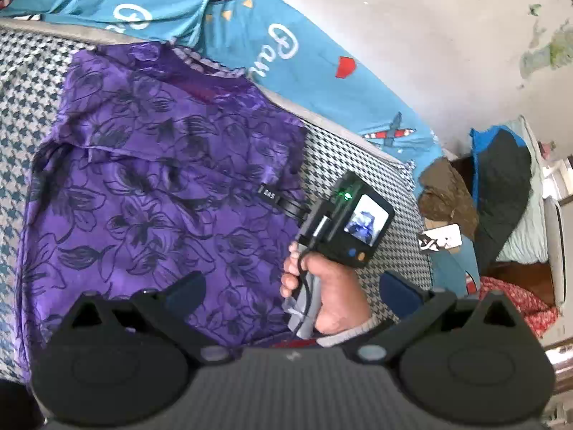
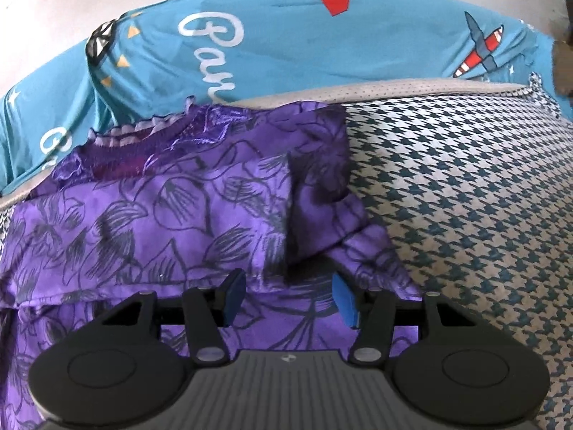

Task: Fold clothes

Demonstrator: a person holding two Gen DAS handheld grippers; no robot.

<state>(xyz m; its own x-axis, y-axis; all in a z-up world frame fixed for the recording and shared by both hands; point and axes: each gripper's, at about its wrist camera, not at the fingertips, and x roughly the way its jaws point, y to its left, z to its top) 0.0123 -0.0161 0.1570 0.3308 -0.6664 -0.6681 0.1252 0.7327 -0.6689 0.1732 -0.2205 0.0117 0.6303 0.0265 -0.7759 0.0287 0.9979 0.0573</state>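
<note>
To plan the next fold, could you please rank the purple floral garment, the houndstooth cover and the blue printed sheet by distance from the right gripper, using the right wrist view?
1. Purple floral garment: directly under the right gripper.
2. Houndstooth cover: to the right.
3. Blue printed sheet: farthest, along the back.

The right tongs (image 2: pixel 290 299) hang partly open just over the purple floral garment (image 2: pixel 143 208), blue pads (image 2: pixel 344 301) apart with nothing pinched between them. Just beyond the tongs, a folded flap of the garment (image 2: pixel 318 179) lies doubled over. The garment rests on a houndstooth bed cover (image 2: pixel 465 193), and behind the garment runs a turquoise printed sheet (image 2: pixel 286 46).
</note>
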